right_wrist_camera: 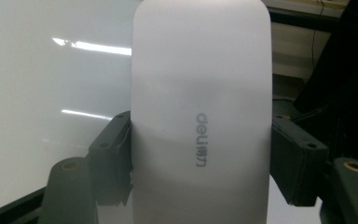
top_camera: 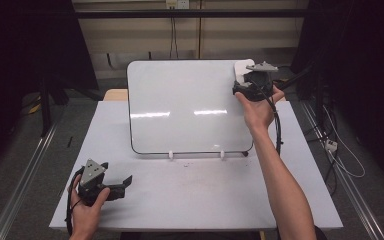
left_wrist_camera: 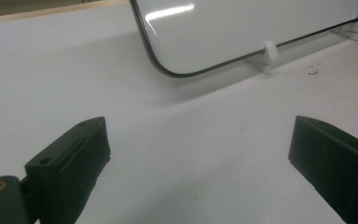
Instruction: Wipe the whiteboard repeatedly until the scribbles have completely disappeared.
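Nearest to the person, at the front left corner of the white tabletop (top_camera: 195, 195), the left tool (top_camera: 122, 183) rests low in the left hand (top_camera: 87, 207), its cable looping back beside the wrist. Its two black jaws stand wide apart with nothing between them, just bare tabletop showing in the gap in the left gripper view. A few small dark specks lie on the surface a little ahead of it.

Farther in, across the middle of the tabletop, a whiteboard (top_camera: 185, 107) stands propped and leaning back, its lower edge seated in two small white clips (top_camera: 170, 155). The board's face is blank and shiny, with ceiling lights reflected on it as pale streaks.

At the far right, the person's right arm stretches out along the board's right edge. The right hand (top_camera: 257, 110) lifts the right tool (top_camera: 240, 80) to the board's upper right corner. That tool is clamped on a white eraser (right_wrist_camera: 200, 112), a smooth rounded block with grey lettering on its back; the jaws press against its two long sides. In the high view the eraser (top_camera: 241, 68) sits at the top right corner of the board, though I cannot tell if it actually touches the surface.

Behind the tabletop, cables hang down a pale wall.
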Demonstrator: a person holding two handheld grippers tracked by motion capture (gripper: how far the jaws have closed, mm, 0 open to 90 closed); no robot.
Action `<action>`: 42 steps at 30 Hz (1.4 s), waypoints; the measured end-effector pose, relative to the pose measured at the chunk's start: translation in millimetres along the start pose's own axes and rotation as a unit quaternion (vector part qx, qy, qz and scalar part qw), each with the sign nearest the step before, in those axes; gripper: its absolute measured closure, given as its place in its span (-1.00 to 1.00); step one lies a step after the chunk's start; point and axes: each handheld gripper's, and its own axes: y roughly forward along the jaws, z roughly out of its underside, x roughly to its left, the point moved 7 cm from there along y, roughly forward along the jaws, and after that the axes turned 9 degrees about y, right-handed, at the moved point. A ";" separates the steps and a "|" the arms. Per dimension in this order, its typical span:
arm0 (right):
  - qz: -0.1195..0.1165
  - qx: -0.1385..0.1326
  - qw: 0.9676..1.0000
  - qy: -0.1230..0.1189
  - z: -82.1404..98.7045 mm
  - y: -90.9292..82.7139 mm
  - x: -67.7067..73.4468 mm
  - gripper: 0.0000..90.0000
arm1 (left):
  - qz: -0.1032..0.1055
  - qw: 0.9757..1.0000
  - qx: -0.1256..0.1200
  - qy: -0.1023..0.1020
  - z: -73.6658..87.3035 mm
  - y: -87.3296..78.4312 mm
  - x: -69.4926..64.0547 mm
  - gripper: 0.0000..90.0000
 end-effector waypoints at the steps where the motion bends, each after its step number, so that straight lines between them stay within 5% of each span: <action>1: -0.001 0.004 1.000 0.000 2.5 -0.1 -0.4 -0.30 | 0.000 1.000 0.000 0.000 -0.1 -0.1 -0.1 -0.89; 21: -0.016 0.022 0.999 -0.045 62.1 -14.6 16.0 -0.30 | 0.001 1.000 0.004 0.004 -0.3 2.0 -2.1 -0.89; 42: -0.019 0.022 1.000 -0.002 18.2 -0.1 6.3 -0.31 | 0.001 1.000 0.001 0.002 0.2 0.9 -0.2 -0.89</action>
